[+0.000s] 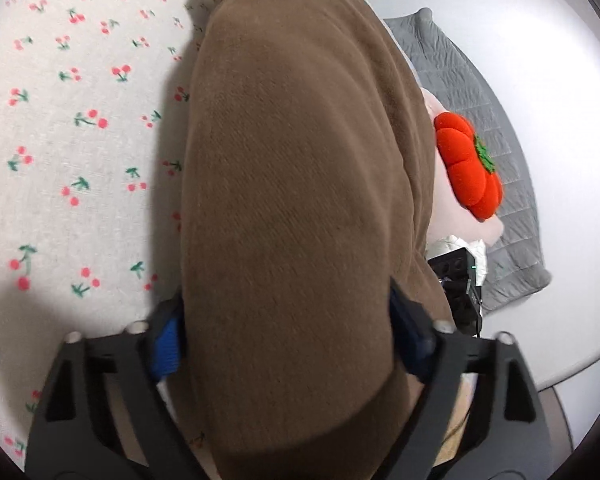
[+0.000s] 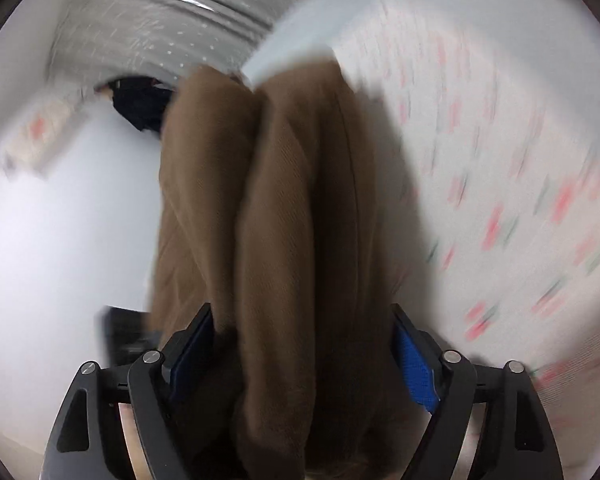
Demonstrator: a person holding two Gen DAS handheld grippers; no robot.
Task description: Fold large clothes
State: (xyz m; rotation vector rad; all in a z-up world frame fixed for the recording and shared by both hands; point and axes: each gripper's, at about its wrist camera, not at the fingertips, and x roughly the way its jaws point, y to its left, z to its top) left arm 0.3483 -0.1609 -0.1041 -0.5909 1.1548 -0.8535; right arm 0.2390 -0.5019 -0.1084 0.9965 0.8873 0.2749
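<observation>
Firstly, left wrist view: the left gripper (image 1: 288, 344) pinches a thick fold of the brown garment (image 1: 292, 184) between both blue pads, above the cherry-print sheet (image 1: 80, 128) (red pumpkin plush (image 1: 468, 168) alongside). Right wrist view, blurred: the right gripper (image 2: 300, 356) straddles bunched brown folds; contact cannot be told.

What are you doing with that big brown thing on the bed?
A person is folding a large brown garment over a cherry-print sheet. The left tongs and right tongs each have a thick bunch of it between their fingers. A red pumpkin plushie lies beside it on a grey blanket.
</observation>
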